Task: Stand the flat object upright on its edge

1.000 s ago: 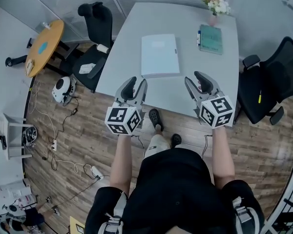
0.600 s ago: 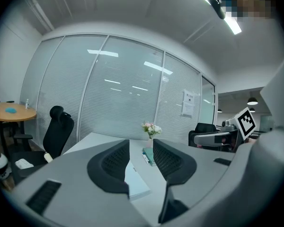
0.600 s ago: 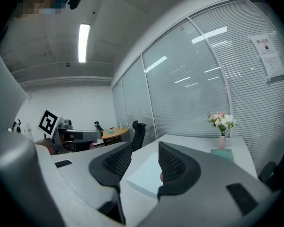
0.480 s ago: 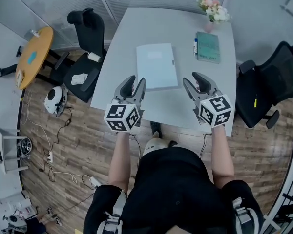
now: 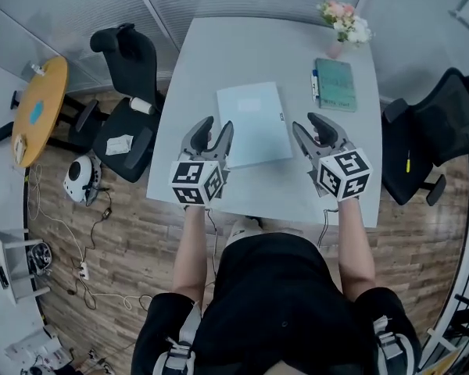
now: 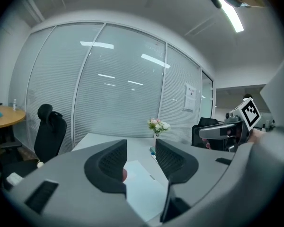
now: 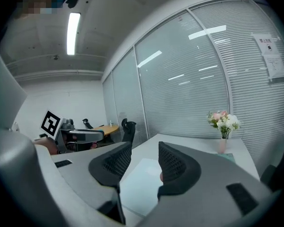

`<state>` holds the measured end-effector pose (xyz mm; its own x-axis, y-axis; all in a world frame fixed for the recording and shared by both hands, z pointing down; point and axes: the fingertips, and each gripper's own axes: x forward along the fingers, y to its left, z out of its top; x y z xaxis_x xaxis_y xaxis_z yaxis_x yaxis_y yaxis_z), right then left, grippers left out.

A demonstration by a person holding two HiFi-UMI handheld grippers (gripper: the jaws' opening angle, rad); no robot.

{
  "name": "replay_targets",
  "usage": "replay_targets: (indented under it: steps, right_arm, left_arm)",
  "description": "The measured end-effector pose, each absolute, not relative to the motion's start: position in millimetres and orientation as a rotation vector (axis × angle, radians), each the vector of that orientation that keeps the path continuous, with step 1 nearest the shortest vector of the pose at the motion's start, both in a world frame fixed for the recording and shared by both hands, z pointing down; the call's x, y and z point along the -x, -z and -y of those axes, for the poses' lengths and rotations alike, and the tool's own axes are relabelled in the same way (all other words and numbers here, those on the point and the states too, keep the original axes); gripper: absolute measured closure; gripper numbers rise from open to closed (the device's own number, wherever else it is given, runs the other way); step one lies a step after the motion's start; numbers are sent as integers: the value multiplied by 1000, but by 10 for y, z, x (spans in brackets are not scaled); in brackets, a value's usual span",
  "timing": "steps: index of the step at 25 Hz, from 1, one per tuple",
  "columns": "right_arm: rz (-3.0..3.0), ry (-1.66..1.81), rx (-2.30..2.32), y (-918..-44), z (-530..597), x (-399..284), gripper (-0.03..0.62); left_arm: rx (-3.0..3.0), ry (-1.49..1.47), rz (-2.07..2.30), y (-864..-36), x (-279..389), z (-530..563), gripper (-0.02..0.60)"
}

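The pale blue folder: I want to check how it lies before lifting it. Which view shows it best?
The head view: nearly the whole folder lies flat on the grey table, seen from above. The left gripper view shows only a foreshortened part beyond its opening, empty jaws; the right gripper view likewise, beyond jaws standing apart.

- left gripper (image 5: 216,123): fingers opening, gap between them empty, pointing forward away from the body
- right gripper (image 5: 306,123): fingers apart, nothing between them, tips angled slightly inward
- both grippers level with each other, well apart
- left forearm (image 5: 191,244) and right forearm (image 5: 353,241): bare, stretched forward, roughly parallel
- each hand wrapped behind its gripper's marker cube
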<state>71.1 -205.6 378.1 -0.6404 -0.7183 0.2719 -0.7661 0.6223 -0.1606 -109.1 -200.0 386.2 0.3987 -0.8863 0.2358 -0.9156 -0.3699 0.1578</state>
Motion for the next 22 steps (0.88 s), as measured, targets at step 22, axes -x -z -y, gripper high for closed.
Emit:
replay_targets:
  steps: [22]
  right_arm:
    - [2455,-586,-1334,-4785,2919,-371,410]
  left_arm:
    - [-2257,-228,1353,-4962,1506,3048,382]
